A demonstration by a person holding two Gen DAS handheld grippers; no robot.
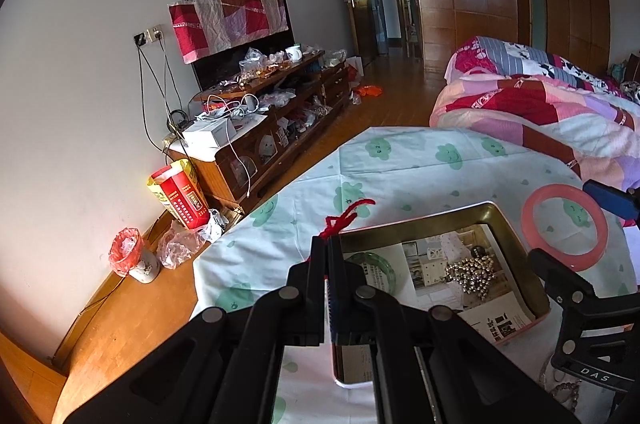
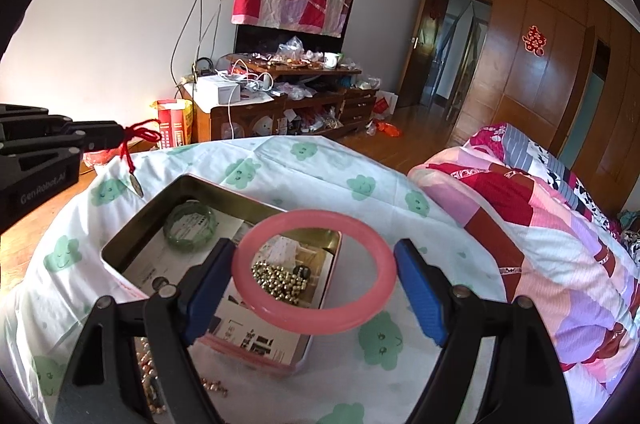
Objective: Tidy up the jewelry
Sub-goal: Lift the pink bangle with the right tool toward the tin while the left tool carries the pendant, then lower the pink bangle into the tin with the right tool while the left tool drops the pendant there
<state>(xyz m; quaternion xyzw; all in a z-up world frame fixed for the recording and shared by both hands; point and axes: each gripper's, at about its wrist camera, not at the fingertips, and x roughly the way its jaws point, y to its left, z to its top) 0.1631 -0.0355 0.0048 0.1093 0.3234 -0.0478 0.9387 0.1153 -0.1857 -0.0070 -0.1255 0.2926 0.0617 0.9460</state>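
Observation:
An open tin with a gold inside and a printed paper lining sits on the cloud-print cloth. A green bangle and a heap of gold beads lie in it. My right gripper holds a pink bangle by its two sides between the blue pads, above the tin's right edge. My left gripper is shut on a red cord, and a small pendant hangs from it over the tin's far left corner. The left wrist view shows that cord sticking out past the closed left gripper.
Loose bead strands lie on the cloth near the front edge. A bed with a pink and red quilt is on the right. A cluttered wooden cabinet stands against the far wall across bare wooden floor.

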